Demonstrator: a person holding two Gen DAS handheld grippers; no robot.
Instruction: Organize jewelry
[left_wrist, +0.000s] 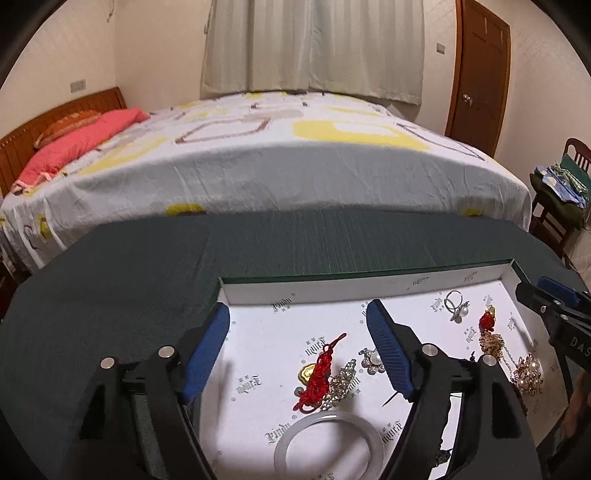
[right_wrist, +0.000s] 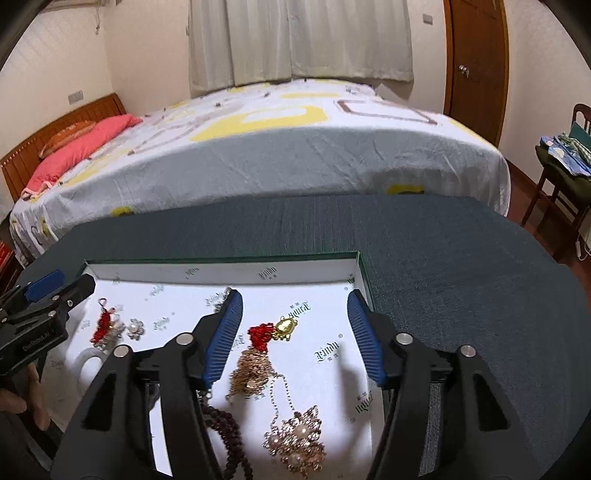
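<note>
A shallow white-lined box (left_wrist: 332, 286) (right_wrist: 221, 267) lies on a dark green table and holds loose jewelry. My left gripper (left_wrist: 297, 314) is open and empty above a red knot charm with gold piece (left_wrist: 319, 373), a rhinestone clip (left_wrist: 341, 384), a pearl flower brooch (left_wrist: 371, 360) and a white bangle (left_wrist: 328, 441). A pearl ring (left_wrist: 456, 304) lies farther right. My right gripper (right_wrist: 293, 299) is open and empty above a red-and-gold charm (right_wrist: 273, 330), a gold chain necklace (right_wrist: 255, 373), a pearl pendant (right_wrist: 295, 441) and dark beads (right_wrist: 225, 428).
The dark green table (left_wrist: 110, 295) (right_wrist: 461, 277) extends around the box. A bed with a patterned sheet (left_wrist: 277, 155) stands just behind it. A wooden chair with folded clothes (left_wrist: 561, 192) is at the right, a door (right_wrist: 474, 55) beyond.
</note>
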